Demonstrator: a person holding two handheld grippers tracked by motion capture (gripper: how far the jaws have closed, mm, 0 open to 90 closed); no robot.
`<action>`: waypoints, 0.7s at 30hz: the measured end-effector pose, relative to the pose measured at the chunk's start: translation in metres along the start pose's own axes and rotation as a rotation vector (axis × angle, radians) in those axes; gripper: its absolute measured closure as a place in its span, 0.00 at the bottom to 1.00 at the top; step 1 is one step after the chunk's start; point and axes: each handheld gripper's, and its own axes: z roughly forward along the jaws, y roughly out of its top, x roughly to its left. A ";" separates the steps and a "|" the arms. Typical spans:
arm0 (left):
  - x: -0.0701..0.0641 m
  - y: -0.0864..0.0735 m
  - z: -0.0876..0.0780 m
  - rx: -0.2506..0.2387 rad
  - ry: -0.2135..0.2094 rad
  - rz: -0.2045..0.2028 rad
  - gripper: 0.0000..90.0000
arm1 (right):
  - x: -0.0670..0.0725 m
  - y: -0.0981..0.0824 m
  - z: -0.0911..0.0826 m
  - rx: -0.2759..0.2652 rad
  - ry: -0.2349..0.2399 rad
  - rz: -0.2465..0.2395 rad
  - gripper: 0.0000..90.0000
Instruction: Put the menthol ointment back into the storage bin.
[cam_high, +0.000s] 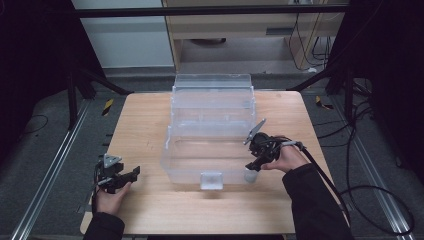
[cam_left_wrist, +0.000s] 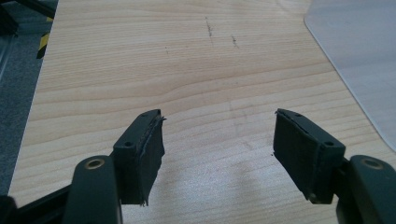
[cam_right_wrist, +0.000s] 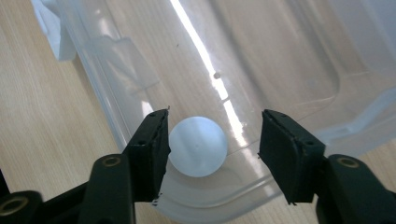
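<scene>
A clear plastic box (cam_high: 180, 150) stands in the middle of the wooden table with its lid (cam_high: 212, 82) tipped back. My right gripper (cam_high: 251, 167) hangs over the box's front right corner, open. Seen in the right gripper view, a white ball (cam_right_wrist: 198, 146) lies between the spread jaws of the right gripper (cam_right_wrist: 215, 126), against the left one and inside the box's corner (cam_right_wrist: 116, 121). In the high view the ball (cam_high: 250, 176) shows just below the jaws. My left gripper (cam_high: 127, 176) is open above bare wood at the front left, and the left gripper (cam_left_wrist: 217, 126) has nothing between its jaws.
A white latch (cam_high: 211, 180) sticks out from the box's front wall. The box's edge (cam_left_wrist: 364, 60) shows at the top right of the left gripper view. Cables trail off the table's right side. Bare wood lies along the table's front (cam_high: 200, 210).
</scene>
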 end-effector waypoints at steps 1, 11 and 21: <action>0.000 0.000 0.000 0.001 0.001 0.001 0.36 | 0.000 -0.001 -0.005 -0.036 -0.011 0.003 0.44; -0.001 0.000 0.000 0.003 -0.002 0.004 0.34 | 0.005 -0.024 -0.041 -0.277 -0.107 0.099 0.27; -0.002 0.000 0.000 0.003 -0.004 0.003 0.34 | 0.005 -0.069 -0.057 -0.462 -0.182 0.251 0.20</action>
